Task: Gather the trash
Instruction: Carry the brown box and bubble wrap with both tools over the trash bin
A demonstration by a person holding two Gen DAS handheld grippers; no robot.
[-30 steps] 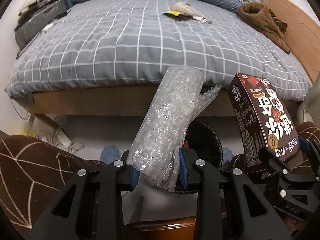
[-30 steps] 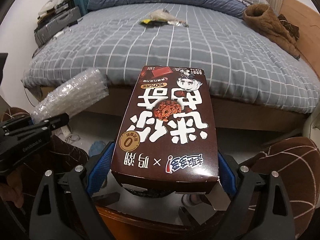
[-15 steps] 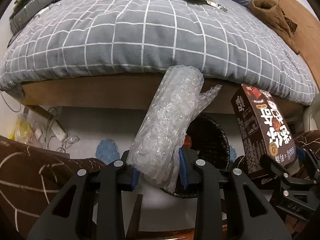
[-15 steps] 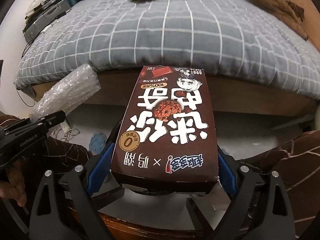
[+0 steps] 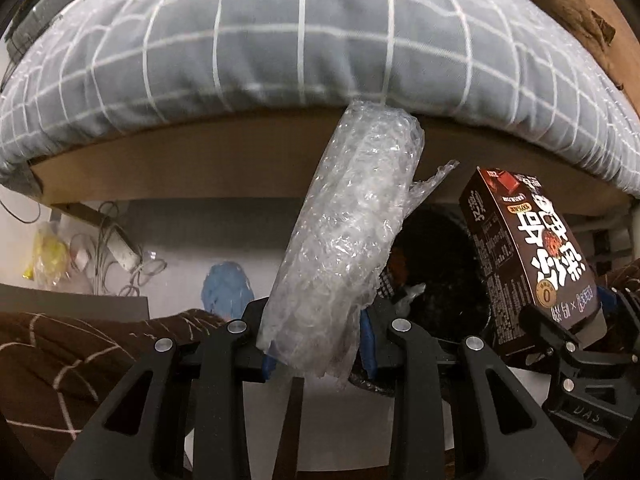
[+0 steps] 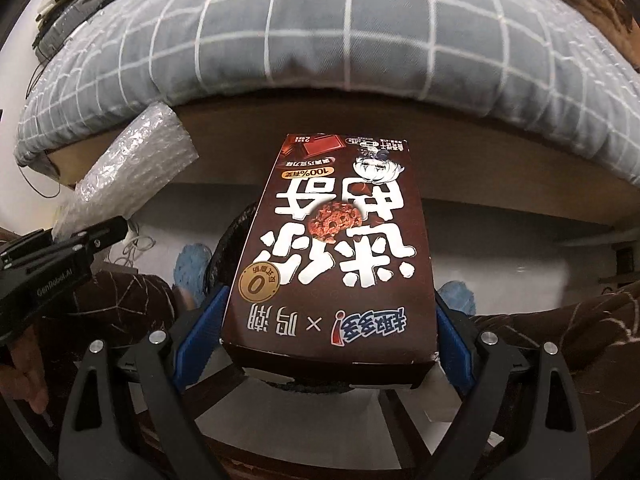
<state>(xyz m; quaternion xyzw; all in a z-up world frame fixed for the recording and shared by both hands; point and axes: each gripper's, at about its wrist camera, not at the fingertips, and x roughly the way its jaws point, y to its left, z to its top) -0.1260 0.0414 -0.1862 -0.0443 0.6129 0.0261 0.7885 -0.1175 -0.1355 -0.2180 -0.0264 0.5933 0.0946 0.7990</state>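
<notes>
- Plastic bubble wrap (image 5: pixel 352 236), rolled into 1 loose tube, is pinched at its near end by the left gripper (image 5: pixel 320 340); the far end leans toward the bed (image 5: pixel 280 40).
- Brown snack box (image 6: pixel 336 248) is clamped by its 2 long sides in the right gripper (image 6: pixel 328 336).
- Black bin (image 5: pixel 444 280) stands on the floor below and between both loads, partly hidden behind them, with some rubbish already inside.
- Risk: the roll is light and long, so on release it could catch the rim and tip onto the floor.
- Risk: the box looks nearly as wide as the opening, so a flat drop may bridge the rim.
- Both loads released together could jam each other.
</notes>
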